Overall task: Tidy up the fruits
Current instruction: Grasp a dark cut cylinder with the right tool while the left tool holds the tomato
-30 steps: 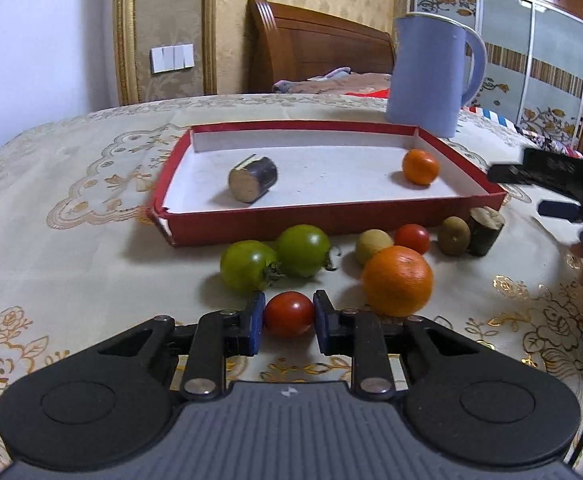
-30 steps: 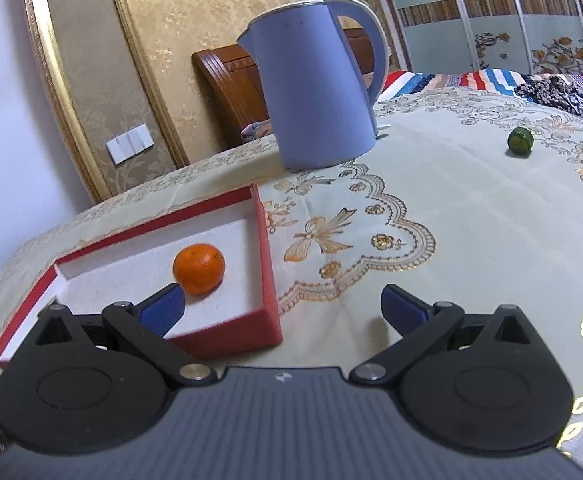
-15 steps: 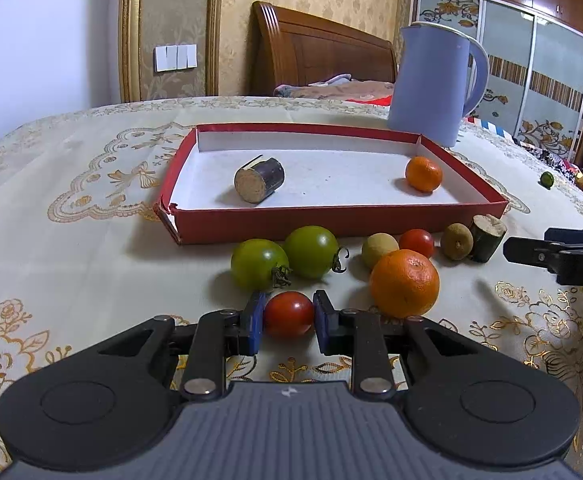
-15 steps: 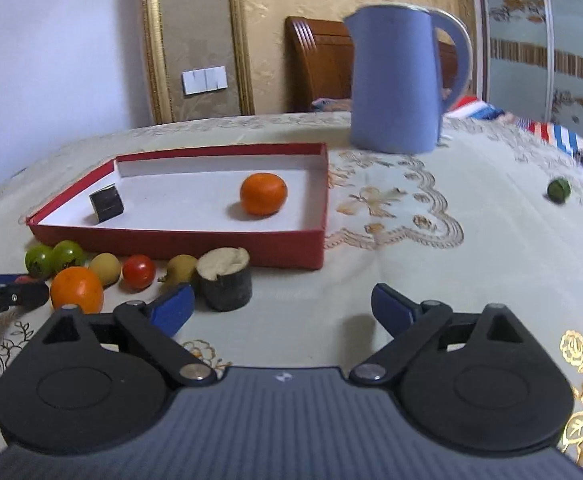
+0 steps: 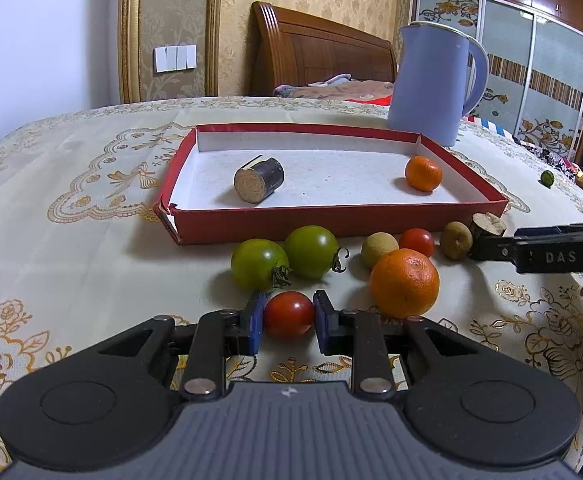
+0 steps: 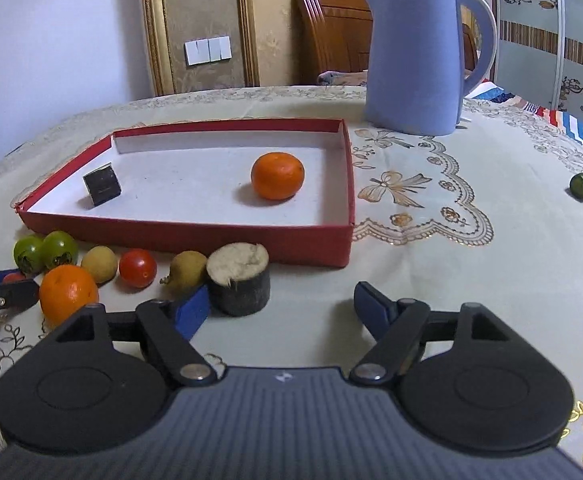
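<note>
My left gripper (image 5: 287, 316) is shut on a red cherry tomato (image 5: 288, 314) low over the tablecloth. Beyond it lie two green tomatoes (image 5: 259, 264), a large orange (image 5: 404, 283), a yellowish fruit (image 5: 379, 247), another red tomato (image 5: 417, 242) and a brown fruit (image 5: 456, 240). The red tray (image 5: 331, 222) holds a small orange (image 5: 423, 173) and a dark cylinder piece (image 5: 258, 179). My right gripper (image 6: 281, 304) has its jaws closing. A dark stub with a pale cut top (image 6: 239, 280) sits between them by the left pad, and the right pad stands well clear.
A blue kettle (image 6: 415, 56) stands behind the tray's right corner. A small green fruit (image 6: 580, 186) lies alone far right on the patterned tablecloth. A wooden headboard and a wall rise behind the table.
The right gripper swung left and rolled level, coming up to the stub by the tray's front wall, with its jaws narrowing. The left gripper kept still on the tomato.
</note>
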